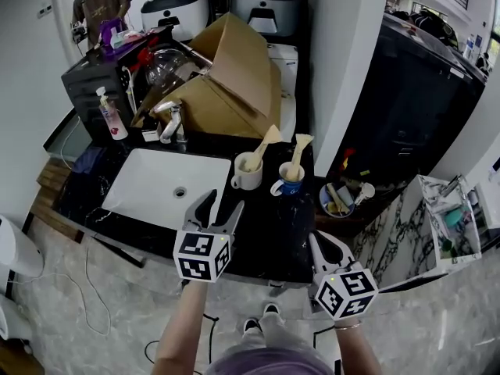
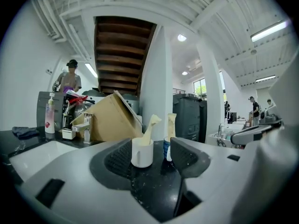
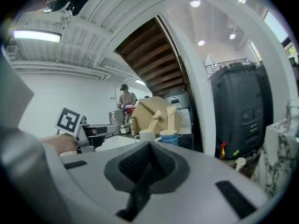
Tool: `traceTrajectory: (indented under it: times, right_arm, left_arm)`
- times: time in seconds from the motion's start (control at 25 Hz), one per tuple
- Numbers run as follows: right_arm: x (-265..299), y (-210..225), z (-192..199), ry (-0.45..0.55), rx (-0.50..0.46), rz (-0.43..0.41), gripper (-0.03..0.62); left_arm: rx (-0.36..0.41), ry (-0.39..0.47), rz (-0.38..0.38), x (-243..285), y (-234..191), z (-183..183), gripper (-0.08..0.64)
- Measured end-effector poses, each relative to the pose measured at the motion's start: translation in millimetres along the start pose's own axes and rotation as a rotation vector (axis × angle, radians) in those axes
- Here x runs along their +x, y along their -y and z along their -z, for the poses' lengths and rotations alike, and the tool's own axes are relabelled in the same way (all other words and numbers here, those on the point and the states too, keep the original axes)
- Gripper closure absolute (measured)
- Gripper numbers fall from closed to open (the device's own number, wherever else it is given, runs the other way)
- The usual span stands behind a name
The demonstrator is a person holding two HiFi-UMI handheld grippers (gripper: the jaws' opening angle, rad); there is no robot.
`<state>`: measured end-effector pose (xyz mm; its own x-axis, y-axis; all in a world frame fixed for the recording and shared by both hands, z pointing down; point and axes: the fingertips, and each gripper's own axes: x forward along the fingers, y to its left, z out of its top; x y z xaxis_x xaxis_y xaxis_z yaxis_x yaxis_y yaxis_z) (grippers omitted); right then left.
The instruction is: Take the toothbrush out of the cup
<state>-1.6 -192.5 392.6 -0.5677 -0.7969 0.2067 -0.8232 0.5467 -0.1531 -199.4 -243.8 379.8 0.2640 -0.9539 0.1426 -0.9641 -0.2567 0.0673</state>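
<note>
A white cup (image 1: 248, 173) and a blue cup (image 1: 290, 183) stand side by side on the black counter (image 1: 273, 237), right of the sink. Each holds a toothbrush in a beige wrapper: one (image 1: 266, 144) leans in the white cup, the other (image 1: 298, 151) stands in the blue one. My left gripper (image 1: 224, 203) is open, short of the white cup (image 2: 142, 152), which shows between its jaws with its toothbrush (image 2: 150, 127); nothing is gripped. The blue cup (image 2: 167, 149) is partly hidden by the right jaw. My right gripper (image 1: 326, 243) sits at the counter's near edge, shut and empty (image 3: 148, 160), behind both cups (image 3: 168, 137).
A white sink (image 1: 168, 186) with a chrome faucet (image 1: 170, 122) lies left of the cups. Behind them a cardboard box (image 1: 226, 80) leans. A soap bottle (image 1: 112, 116) stands at the far left. A bowl of small items (image 1: 341, 200) sits lower right. A person (image 1: 101, 2) stands far back.
</note>
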Motion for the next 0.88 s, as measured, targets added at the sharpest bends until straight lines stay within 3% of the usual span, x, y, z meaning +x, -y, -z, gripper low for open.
traceTrajectory:
  times: [0.24,0.56,0.88]
  right_arm:
    - [19.7,19.2,-4.2,0.009,0.018,0.005,0.589]
    - [47.4,48.3,-12.1,0.005,0.03,0.004,0.591]
    - [69.0,67.6,-10.1,-0.015,0.045,-0.01,0.589]
  left_arm:
    - [0.022,-0.01,0.022,41.6,0.3,-9.5,0.322]
    - [0.106,-0.056,0.032,99.6,-0.9,-20.3,0.357]
    - [0.126,-0.119,0.051,152.8,4.0,-13.9,0.365]
